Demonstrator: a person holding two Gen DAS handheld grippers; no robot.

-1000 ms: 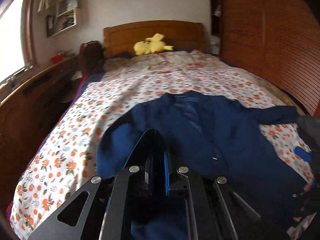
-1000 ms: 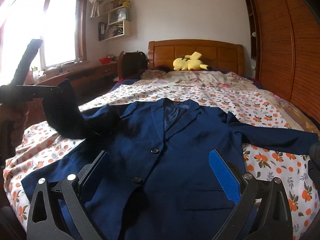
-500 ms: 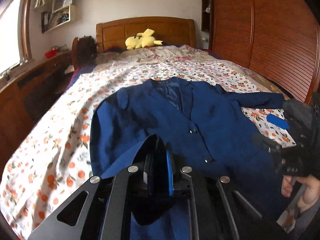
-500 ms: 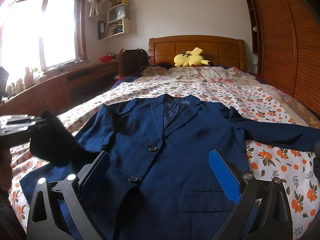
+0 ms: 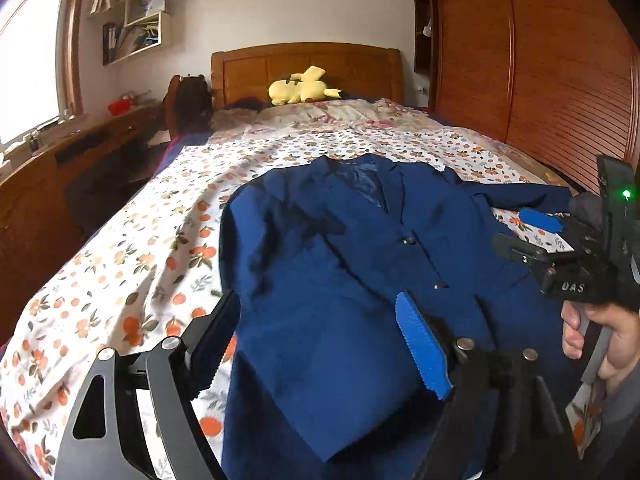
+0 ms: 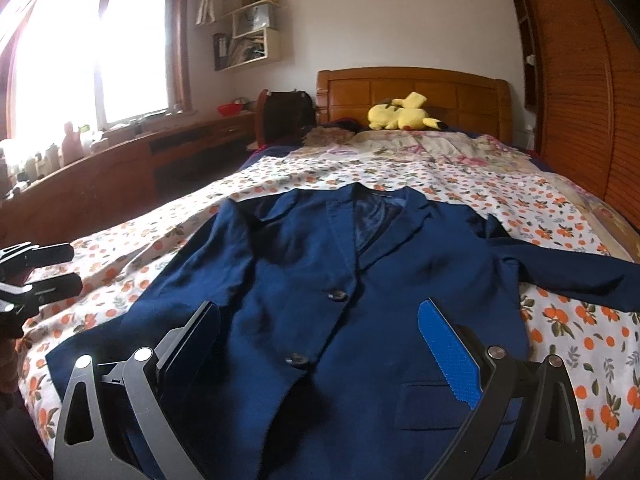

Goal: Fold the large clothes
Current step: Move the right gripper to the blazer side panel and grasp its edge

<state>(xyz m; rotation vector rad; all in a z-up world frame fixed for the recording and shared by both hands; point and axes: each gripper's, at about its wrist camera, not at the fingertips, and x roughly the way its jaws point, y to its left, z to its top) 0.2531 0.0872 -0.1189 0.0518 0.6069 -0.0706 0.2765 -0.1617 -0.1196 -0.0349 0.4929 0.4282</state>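
bedroom light comes from a window on the left, and a bed (image 6: pixel 472 184) with an orange-print sheet fills the middle of both views. left gripper (image 5: pixel 316 340) has its fingers (image 5: pixel 420 348) spread wide with nothing between them, hovering just above the near left part of a navy jacket (image 5: pixel 352 264); right gripper (image 6: pixel 332 348) is likewise spread wide and empty, low over the jacket's front near the lower button and the pocket. the jacket (image 6: pixel 340 288) lies face up and buttoned on the sheet, collar toward the wooden headboard (image 6: pixel 416 92), which gives a flat base for folding. its left sleeve looks laid in over the body, so that side ends in a fairly straight edge, while the other sleeve (image 6: pixel 572 276) stretches out to the right across the sheet. judging by that, the right sleeve is the likely next thing to bring in, and the right gripper would have to travel sideways to reach it. a yellow plush toy (image 6: pixel 400 114) sits at the headboard, well apart from the work. a wooden wardrobe (image 5: pixel 560 92) lines the right wall, and a long worktop (image 6: pixel 132 160) runs under the window.
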